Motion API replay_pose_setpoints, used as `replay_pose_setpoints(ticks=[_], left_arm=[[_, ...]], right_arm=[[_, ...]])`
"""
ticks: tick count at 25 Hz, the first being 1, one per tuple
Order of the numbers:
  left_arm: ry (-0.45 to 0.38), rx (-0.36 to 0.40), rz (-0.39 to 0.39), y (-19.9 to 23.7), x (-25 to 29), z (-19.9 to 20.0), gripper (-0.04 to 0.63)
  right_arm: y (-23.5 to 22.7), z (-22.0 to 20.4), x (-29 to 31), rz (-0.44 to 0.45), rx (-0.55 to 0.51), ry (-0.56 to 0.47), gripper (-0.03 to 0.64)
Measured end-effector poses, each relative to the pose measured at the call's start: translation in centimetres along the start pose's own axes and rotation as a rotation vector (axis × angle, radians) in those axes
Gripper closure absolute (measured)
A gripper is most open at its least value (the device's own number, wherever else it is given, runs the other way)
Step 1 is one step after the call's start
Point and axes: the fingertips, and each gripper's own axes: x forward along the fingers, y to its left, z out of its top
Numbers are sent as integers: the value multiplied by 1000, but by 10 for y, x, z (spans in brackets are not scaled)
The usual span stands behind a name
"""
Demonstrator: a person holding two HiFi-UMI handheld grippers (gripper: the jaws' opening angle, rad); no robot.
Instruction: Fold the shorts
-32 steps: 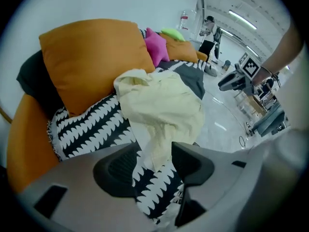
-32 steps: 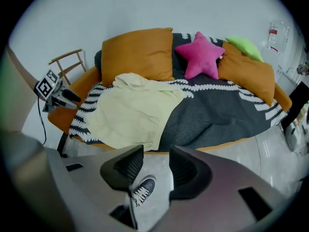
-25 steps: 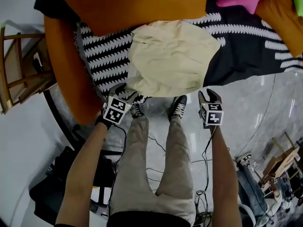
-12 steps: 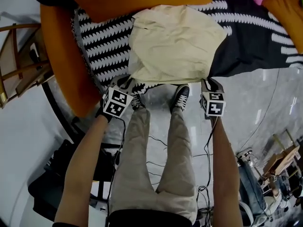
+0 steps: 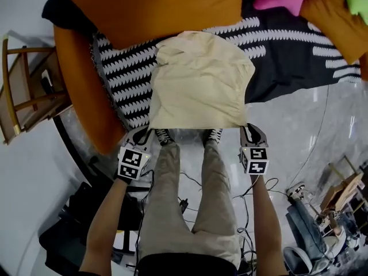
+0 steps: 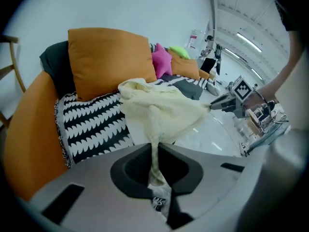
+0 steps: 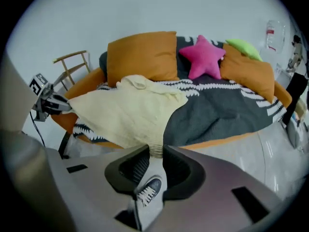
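We note pale cream shorts (image 5: 198, 82), wrinkled and spread wide. The far end rests on the zigzag throw (image 5: 123, 68) of the sofa (image 5: 73, 73). The near hem is stretched straight and taut, lifted beyond the sofa's front edge.

Head view: above, steeply downward onto sofa (image 5: 75, 96) edge, mid-distance. Left gripper view: close behind own jaws, facing across sofa, catching right tool (image 6: 212, 105). Right gripper view: likewise, catching left tool (image 7: 67, 107). Shared: shorts (image 5: 198, 85), orange cushion (image 5: 155, 4).
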Motion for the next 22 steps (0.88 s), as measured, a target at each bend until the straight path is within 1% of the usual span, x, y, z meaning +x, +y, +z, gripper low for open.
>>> replay_pose_setpoints(ticks=[2,4,6,7,8,9,11,13,15,18,20,22], left_arm=[[6,16,-12,-6,-11,1,561],[14,19,-9,-4,-15,-4,561],[32,-23,-8,7,-10,-15,561],[34,-27,-12,8,-12,-16,561],[24,-3,-16,5,-20,-11,561],[1,37,-18,5,-29,3,561],[-67,101,-11,16,-45,50,561],[-128,152,0,28,-63,108,561],[-172,204,11,31,-85,163,561],[-229,268,37,34,-129,245,561],[-279,301,61,39,-163,300,561],[-321,326,83,38,-196,345,561]], right_arm=[[10,1,-10,9,-8,-9,518],[20,-2,-13,24,16,-22,520],[29,-20,3,37,48,32,520],[34,-25,5,37,38,51,520],[39,-20,-2,33,16,40,520],[39,-4,-13,24,-6,2,520],[27,48,-35,-8,-32,-105,520],[7,106,-57,-43,-34,-198,520],[-9,159,-88,-72,-50,-262,520],[-28,242,-146,-112,-111,-346,520],[-38,298,-185,-133,-148,-410,520],[-44,341,-222,-149,-174,-466,520]])
